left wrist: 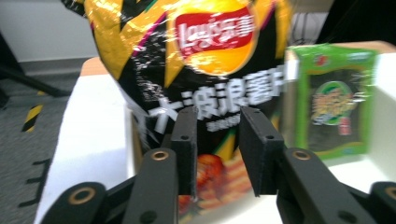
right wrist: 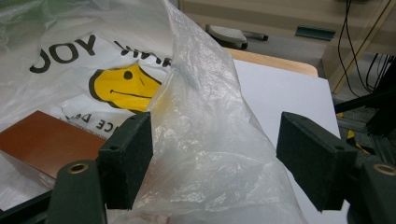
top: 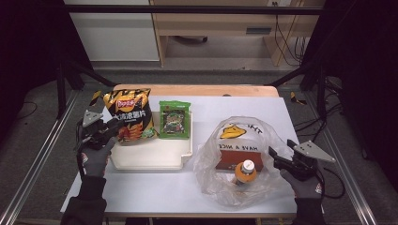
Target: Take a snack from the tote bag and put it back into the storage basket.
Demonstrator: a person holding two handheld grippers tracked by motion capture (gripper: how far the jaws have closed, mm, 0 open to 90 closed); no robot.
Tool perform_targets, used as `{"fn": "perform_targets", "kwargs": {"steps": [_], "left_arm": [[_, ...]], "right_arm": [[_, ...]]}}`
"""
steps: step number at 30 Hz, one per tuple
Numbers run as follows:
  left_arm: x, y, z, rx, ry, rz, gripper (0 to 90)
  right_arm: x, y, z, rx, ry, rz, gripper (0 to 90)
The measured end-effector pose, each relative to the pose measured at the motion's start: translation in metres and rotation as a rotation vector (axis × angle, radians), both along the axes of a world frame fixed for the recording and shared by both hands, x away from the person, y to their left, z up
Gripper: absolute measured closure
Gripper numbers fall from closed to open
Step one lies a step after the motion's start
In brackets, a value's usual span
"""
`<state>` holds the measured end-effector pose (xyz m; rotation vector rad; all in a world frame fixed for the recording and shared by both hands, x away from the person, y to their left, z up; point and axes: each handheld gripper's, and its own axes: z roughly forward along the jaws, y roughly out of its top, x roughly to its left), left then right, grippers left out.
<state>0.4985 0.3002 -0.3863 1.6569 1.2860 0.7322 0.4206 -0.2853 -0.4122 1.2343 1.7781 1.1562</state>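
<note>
At the left edge of the bench (top: 281, 117) our left gripper (top: 114, 125) sits right against the lower left side of the chip bag (top: 130, 116), which stands in the cream tray (top: 155, 159) leaning back, its long axis running up and away from us. In the left gripper view the fingers (left wrist: 186, 140) stand partly apart with the bag's face (left wrist: 205, 70) directly ahead of them. The picture is too soft for us to say whether the pads touch the foil, and we judge nothing is clamped. The bag lies straight in front of these fingers, so the left hand is plainly the nearer one to it.

Just right of the chips, in the same tray, the green snack packet (top: 174, 119) stands upright, beside the bag but not held.

Further right, well apart from the tray, the clear plastic bag (top: 234, 159) with the yellow smiley print lies slumped on the bench, with a brown flat box (top: 232, 161) and an orange-labelled bottle (top: 245, 172) inside it. Our right gripper (top: 278, 158) is at the bag's right edge. In the right gripper view its fingers (right wrist: 128, 158) stand wide, and a raised fold of the film (right wrist: 210, 154) rises between them, brushing the left pad and clear of the right, so it is not pinched.

We judge the coming move turns on carrying the chips rightward, across the packet, to the bag's mouth.
</note>
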Motion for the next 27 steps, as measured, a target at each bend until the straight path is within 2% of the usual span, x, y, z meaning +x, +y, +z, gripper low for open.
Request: {"fn": "perform_targets", "kwargs": {"steps": [1, 5, 7, 9, 15, 21, 27], "left_arm": [[0.0, 0.0, 0.0, 0.0, 0.0, 0.0, 65.4], [-0.018, -0.003, 0.003, -0.035, -0.031, -0.025, 62.6], [-0.024, -0.007, 0.006, -0.021, -0.026, -0.037, 61.1], [-0.03, -0.011, 0.008, -0.036, -0.044, -0.051, 59.8], [-0.047, -0.029, 0.01, -0.008, -0.071, -0.089, 54.4], [-0.054, -0.045, 0.003, -0.002, -0.066, -0.134, 49.2], [-0.057, -0.06, -0.004, -0.003, -0.058, -0.2, 43.8]], "right_arm": [[-0.001, 0.0, 0.001, 0.001, 0.0, -0.001, 27.4], [-0.002, 0.0, 0.002, 0.002, -0.008, 0.001, 27.5], [-0.003, 0.0, 0.004, 0.003, -0.011, 0.003, 27.7], [-0.004, 0.001, 0.005, 0.005, -0.013, 0.007, 27.9], [-0.008, 0.005, 0.009, 0.007, -0.029, 0.028, 28.3], [-0.011, 0.009, 0.013, 0.01, -0.037, 0.053, 29.2], [-0.014, 0.011, 0.016, 0.013, -0.042, 0.064, 29.7]]}}
